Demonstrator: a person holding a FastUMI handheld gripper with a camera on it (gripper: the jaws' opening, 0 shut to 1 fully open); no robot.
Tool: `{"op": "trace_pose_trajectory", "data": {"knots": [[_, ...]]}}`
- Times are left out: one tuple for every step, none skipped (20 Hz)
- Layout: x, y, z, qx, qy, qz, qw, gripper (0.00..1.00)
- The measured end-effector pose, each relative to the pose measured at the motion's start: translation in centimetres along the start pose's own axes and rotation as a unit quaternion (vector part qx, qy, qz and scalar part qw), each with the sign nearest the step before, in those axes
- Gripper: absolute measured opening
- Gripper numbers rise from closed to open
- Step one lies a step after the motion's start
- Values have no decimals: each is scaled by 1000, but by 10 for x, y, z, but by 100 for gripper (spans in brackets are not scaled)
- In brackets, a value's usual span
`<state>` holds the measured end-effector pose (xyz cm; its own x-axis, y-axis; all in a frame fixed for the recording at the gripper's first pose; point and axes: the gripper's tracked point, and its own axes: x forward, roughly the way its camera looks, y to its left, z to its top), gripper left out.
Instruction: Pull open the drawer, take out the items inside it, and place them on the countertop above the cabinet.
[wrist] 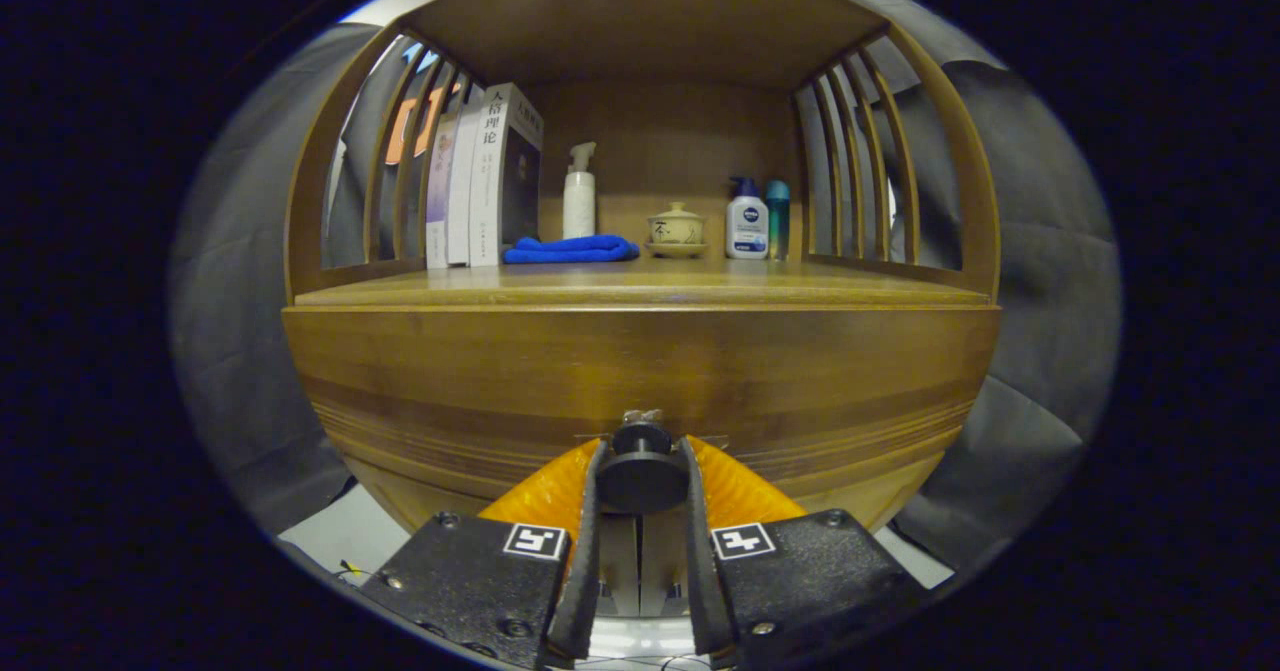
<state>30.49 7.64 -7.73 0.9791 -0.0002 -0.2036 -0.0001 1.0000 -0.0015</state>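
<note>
Black screw-studded gripper (641,481) blocks, square black-and-white markers, ribbed fingers (585,551)

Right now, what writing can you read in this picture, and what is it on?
"人格理论": spine of the tallest white book.
Other book spines: too blurred to read.
Lotion bottle label: too small.
Gripper, shut on the drawer knob: patterned squares, no words.

The wooden cabinet (640,371) is golden brown with darker grain bands, its drawer knob (641,469) black, the folded cloth (570,249) beside the white books (490,181) blue.
</note>
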Motion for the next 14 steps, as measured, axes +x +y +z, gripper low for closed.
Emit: {"op": "trace_pose_trajectory", "data": {"knots": [[0,0,0,-3,4,1,1000,39],[-2,0,-1,-6,6,0,1000,37],[-3,-1,-1,-9,5,-1,1000,36],[-7,0,-2,-10,6,-1,1000,36],[-12,0,-3,-8,7,-2,1000,36],[-18,0,-6,-8,7,-1,1000,36],[-23,0,-7,-11,7,-1,1000,36],[-27,-1,-9,-13,6,-2,1000,36],[-33,-1,-10,-12,6,-2,1000,36],[-39,-1,-12,-11,5,-2,1000,36],[-46,0,-13,-12,4,-1,1000,36],[-52,0,-16,-18,3,-2,1000,36],[-59,-2,-18,-27,1,-4,1000,36],[-67,-2,-20,-26,0,-4,1000,36]]}}
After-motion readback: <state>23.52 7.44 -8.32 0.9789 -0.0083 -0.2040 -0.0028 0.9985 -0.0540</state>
